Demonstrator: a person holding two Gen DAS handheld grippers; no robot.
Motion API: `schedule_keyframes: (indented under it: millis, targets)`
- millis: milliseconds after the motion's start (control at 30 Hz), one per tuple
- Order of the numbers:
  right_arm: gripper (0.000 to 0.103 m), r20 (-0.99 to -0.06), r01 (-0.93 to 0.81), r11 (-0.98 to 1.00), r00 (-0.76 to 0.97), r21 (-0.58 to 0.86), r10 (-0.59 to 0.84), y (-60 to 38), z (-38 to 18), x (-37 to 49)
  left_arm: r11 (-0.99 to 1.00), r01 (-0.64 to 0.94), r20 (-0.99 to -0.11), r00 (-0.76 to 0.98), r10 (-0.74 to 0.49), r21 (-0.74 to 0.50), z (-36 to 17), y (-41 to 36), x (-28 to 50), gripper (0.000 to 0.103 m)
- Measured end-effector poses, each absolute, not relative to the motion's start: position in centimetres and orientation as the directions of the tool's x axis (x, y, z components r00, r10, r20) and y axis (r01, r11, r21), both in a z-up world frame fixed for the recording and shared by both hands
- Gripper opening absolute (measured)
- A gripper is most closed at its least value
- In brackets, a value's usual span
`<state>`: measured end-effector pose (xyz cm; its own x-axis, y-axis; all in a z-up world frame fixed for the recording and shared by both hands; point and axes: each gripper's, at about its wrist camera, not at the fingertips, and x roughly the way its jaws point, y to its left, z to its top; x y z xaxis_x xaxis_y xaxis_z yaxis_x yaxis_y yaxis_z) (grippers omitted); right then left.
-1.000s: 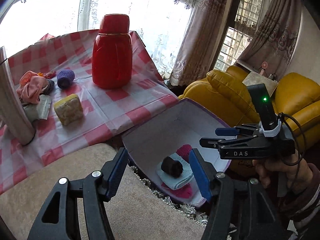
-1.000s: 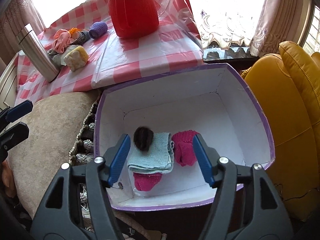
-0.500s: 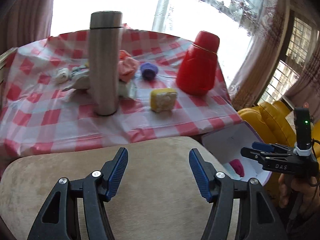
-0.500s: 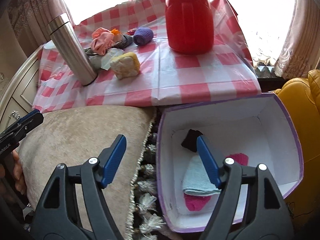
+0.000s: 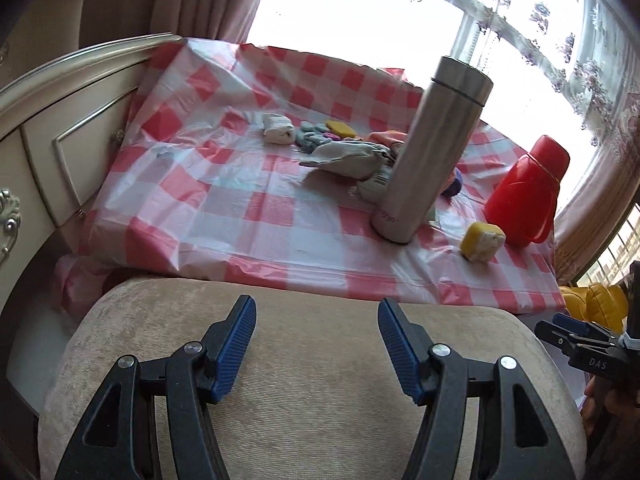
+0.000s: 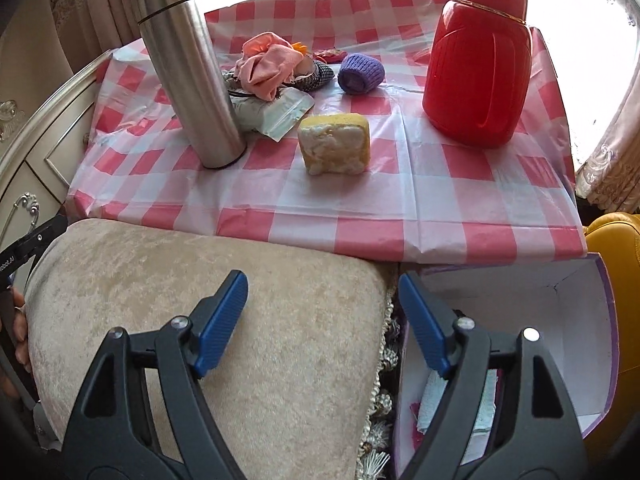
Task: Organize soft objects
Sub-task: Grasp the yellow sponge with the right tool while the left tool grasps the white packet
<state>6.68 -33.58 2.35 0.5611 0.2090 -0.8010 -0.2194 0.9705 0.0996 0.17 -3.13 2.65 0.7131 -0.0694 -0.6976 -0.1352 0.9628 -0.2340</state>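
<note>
Left wrist view: the left gripper [image 5: 316, 334] stands with its jaws apart and nothing between them, over a beige cushion [image 5: 312, 392] that lies just before the desk [image 5: 256, 216] with its red-checked cover. On the desk a steel flask [image 5: 430, 148] stands upright; beyond and left of it lies a loose group of soft items [image 5: 320, 140], white, grey and yellow, which the other view does not show. A yellow sponge [image 5: 482, 241] lies right of the flask, near a red jug [image 5: 524, 196], well ahead of the gripper. The right gripper [image 5: 560, 328] shows at the right edge. Right wrist view: the right gripper [image 6: 322, 300] has just been opening, its jaws wide apart and empty, one finger over the cushion [image 6: 240, 320], the other over the rim of a white box [image 6: 560, 320] holding a light blue cloth [image 6: 486, 404] and something pink. Ahead on the desk [image 6: 400, 208] lie the yellow sponge [image 6: 334, 144], a pink cloth [image 6: 266, 64] and a purple knit roll [image 6: 360, 73], all apart from the gripper.
</note>
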Motion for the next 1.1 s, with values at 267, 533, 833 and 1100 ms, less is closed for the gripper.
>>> schedule_keyframes:
  millis: [267,533,833,1100]
  targets:
    - [0.081,-0.804,-0.204,0.973,0.559,0.103,0.202,-32.4,2.1,11.1,0.951,-0.178,-0.711,0.700,-0.058,-0.252,2.4,-0.8,1.7,0.064]
    - [0.081,-0.804,-0.195,0.976,0.563,0.095,0.191,-31.2,1.9,14.9,0.953,-0.191,-0.706,0.708,-0.032,-0.235,3.6,1.0,5.4,0.064]
    - [0.081,-0.816,-0.172,0.983,0.556,0.069,0.154,-30.6,0.8,18.5,0.960,-0.191,-0.674,0.738,0.005,-0.202,5.9,2.4,12.5,0.064]
    - [0.081,-0.829,-0.167,0.985,0.543,0.051,0.135,-30.3,-0.4,20.6,0.956,-0.202,-0.708,0.706,-0.008,-0.212,5.3,3.2,20.7,0.065]
